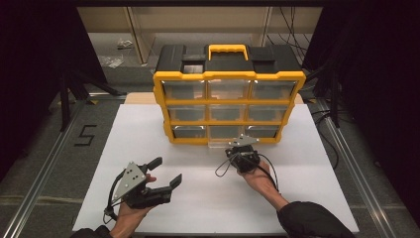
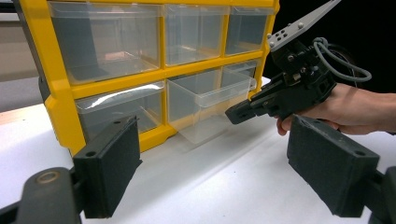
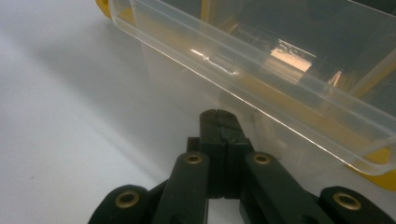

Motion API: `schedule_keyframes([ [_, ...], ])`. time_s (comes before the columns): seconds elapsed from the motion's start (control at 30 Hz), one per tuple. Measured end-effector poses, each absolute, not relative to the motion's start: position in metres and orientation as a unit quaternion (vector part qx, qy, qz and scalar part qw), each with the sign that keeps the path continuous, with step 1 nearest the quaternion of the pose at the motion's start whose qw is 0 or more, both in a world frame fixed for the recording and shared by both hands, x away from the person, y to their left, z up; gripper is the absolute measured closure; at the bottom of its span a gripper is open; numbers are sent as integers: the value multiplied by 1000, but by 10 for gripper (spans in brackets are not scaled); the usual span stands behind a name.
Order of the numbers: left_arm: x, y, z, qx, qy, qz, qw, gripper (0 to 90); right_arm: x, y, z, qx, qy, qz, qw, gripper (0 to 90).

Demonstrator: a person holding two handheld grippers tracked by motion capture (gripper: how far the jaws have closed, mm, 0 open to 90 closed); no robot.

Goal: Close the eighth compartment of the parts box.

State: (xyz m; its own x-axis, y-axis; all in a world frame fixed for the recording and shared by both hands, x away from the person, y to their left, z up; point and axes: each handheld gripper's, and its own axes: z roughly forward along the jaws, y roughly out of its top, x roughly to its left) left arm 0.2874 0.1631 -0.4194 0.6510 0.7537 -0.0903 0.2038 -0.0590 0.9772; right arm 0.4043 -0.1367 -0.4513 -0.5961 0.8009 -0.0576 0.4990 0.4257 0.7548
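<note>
- High view: yellow organizer point(image 1: 229, 106) stands at 12 o'clock on the white table point(image 1: 198, 198), three rows of three clear drawers, black top with yellow handle point(image 1: 227, 50).
- Bottom middle drawer point(image 1: 223, 144) is pulled partway out toward me; the other drawers I see sit flush.
- My right gripper point(image 1: 236, 148) sits at the front of that drawer, about 1 o'clock from table centre; my left gripper point(image 1: 167, 171) rests at 7 o'clock, well apart from the organizer.
- The high view can't settle the right jaws; the right gripper view shows them point(image 3: 219, 135) pressed together, nothing between them, tips just below the drawer's point(image 3: 261, 79) clear rim.
- Whether the tips touch the drawer wall, I can't tell.
- Left gripper view shows what the high view blurs: the pulled drawer point(image 2: 210, 105) is empty, as are the neighbours that I can see through.
- That view also gives the right gripper point(image 2: 238, 113) side on, held by a hand point(image 2: 355, 109), tip at the drawer's front corner.
- Left jaws stand wide apart, holding nothing; pads point(image 2: 112, 168) face bare table.
</note>
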Motion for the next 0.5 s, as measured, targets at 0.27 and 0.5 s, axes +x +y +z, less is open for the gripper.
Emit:
schedule_keyframes([
  [0.27,288,163,-420,690,348,232,591,169,412,-136,-452,396,816,360,216,900],
  [0.5,287,163,-420,689,347,232,592,169,414,-135,-453,397,815,361,216,900],
])
